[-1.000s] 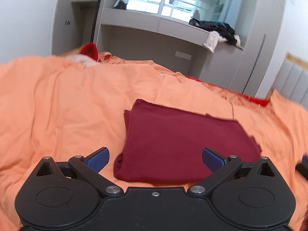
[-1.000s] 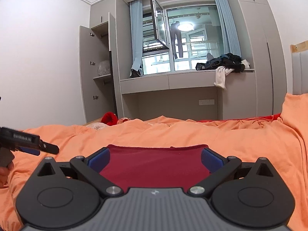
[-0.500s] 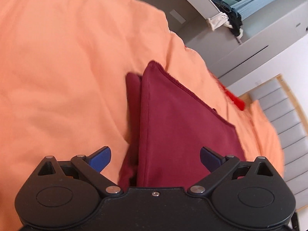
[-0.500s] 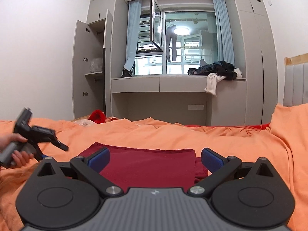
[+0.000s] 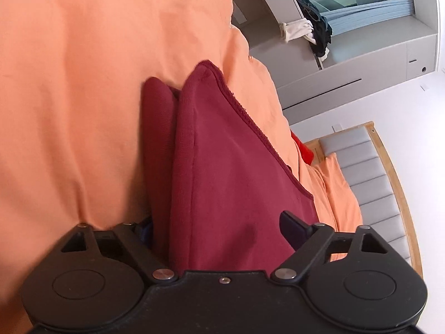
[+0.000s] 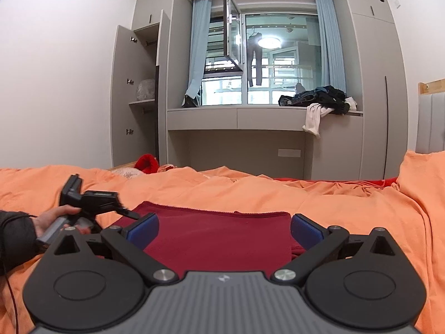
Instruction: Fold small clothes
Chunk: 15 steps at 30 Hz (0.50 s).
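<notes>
A folded maroon garment (image 5: 230, 167) lies on the orange bed sheet (image 5: 69, 97). My left gripper (image 5: 217, 225) is rolled on its side at the garment's left edge and its jaws are closing. One blue pad is tucked out of sight beside the folded layers; the other pad (image 5: 292, 225) hangs over the top layer, a wide gap still between them. In the right wrist view a hand holds that left gripper (image 6: 125, 213) at the cloth's left side. My right gripper (image 6: 224, 226) stands open over the near edge of the garment (image 6: 217, 236), its pads apart from the cloth.
The orange sheet (image 6: 333, 203) is rumpled all around. A grey padded headboard (image 5: 375, 194) stands at the right. A pile of dark and white clothes (image 6: 319, 100) sits on the window ledge. A red item (image 6: 146, 162) lies at the bed's far side, by an open wardrobe (image 6: 139, 97).
The left gripper dropped down to the garment's left edge, rolled onto its side, and its jaws narrowed around the folded layers. The right gripper stayed where it was.
</notes>
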{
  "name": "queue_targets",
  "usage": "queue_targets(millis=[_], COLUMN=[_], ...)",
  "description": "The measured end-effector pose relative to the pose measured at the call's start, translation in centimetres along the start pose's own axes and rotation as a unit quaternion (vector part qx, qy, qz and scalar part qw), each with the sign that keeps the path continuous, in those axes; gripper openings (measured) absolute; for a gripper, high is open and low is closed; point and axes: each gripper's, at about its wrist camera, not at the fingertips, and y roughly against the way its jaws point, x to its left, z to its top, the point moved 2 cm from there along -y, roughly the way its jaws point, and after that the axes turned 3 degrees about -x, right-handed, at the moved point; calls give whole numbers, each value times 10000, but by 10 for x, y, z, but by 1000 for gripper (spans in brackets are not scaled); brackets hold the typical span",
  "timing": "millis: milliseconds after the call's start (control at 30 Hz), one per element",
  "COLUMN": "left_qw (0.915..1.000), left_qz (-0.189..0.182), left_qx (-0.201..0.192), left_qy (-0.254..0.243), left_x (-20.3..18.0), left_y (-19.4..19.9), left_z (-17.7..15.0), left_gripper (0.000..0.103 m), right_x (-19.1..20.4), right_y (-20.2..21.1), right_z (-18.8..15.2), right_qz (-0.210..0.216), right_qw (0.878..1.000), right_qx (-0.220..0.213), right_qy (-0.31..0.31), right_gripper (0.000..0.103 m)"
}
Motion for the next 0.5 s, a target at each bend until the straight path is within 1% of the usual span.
queue_targets(millis=[33, 67, 100, 167, 233, 333, 400, 433, 500], left_qw=[10000, 10000, 9999, 9985, 9990, 9998, 9999, 9994, 9955], left_qz=[4, -46, -108, -389, -325, -151, 60, 231, 703], left_qx=[-8, -20, -68, -104, -100, -106, -109, -121, -133], left_qy=[-56, -52, 79, 375, 298, -9, -113, -211, -624], left_x=[-1, -1, 2, 7, -2, -26, -44, -56, -88], left_y=[0, 2, 5, 10, 9, 15, 22, 24, 26], left_z=[-1, -2, -2, -1, 1, 4, 7, 9, 13], left_gripper=[64, 53, 29, 24, 21, 19, 19, 19, 19], right_x=[2, 3, 4, 5, 4, 3, 1, -1, -5], right_y=[-1, -2, -3, -3, -4, -5, -4, -4, -4], right_z=[-1, -2, -3, -5, -5, -4, -5, -5, -5], right_qz=[-13, -43, -74, -115, -130, -124, -176, -211, -245], right_qw=[10000, 9998, 9996, 9993, 9993, 9995, 9994, 9993, 9990], right_qx=[25, 53, 77, 92, 114, 152, 218, 261, 355], right_qy=[84, 183, 266, 342, 322, 245, 214, 186, 71], right_gripper=[103, 103, 103, 103, 103, 103, 103, 103, 103])
